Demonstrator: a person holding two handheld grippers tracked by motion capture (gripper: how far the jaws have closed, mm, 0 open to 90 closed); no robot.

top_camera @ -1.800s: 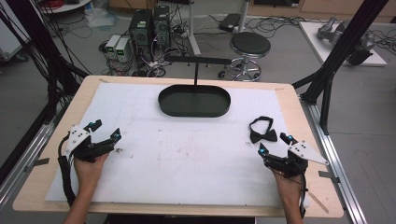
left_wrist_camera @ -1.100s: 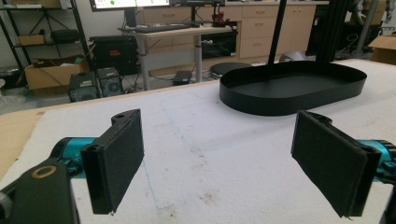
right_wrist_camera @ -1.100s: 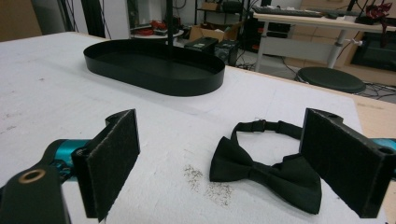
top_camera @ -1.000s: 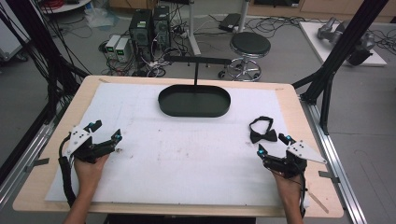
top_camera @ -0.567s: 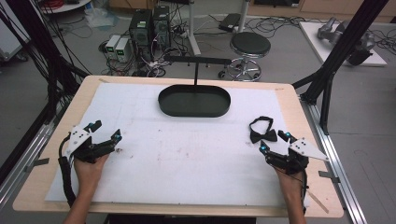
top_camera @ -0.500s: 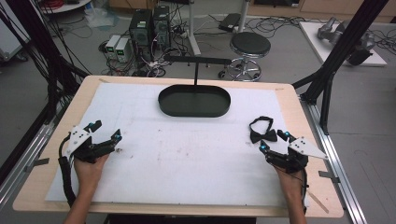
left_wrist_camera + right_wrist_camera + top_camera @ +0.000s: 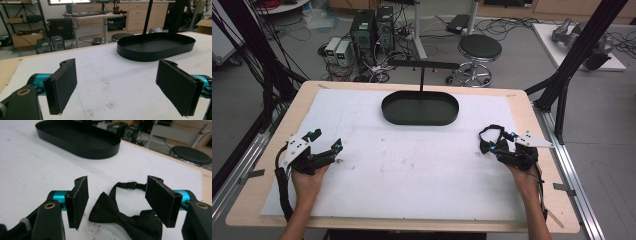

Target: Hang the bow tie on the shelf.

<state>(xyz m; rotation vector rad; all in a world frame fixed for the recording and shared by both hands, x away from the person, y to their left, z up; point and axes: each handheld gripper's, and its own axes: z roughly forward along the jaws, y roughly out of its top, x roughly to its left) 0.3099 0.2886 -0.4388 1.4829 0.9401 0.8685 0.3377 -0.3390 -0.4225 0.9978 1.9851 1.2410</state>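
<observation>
The bow tie (image 7: 125,216) looks like matt black cloth. The tray (image 7: 420,108) at 12 o'clock is smooth, dull black, seemingly metal. A rough, stained white sheet (image 7: 412,170) covers the pale wooden table (image 7: 532,120).

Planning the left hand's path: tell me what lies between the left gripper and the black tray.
Nothing: only bare white table cover lies between the open left gripper and the black tray, as the left gripper view and high view show.
</observation>
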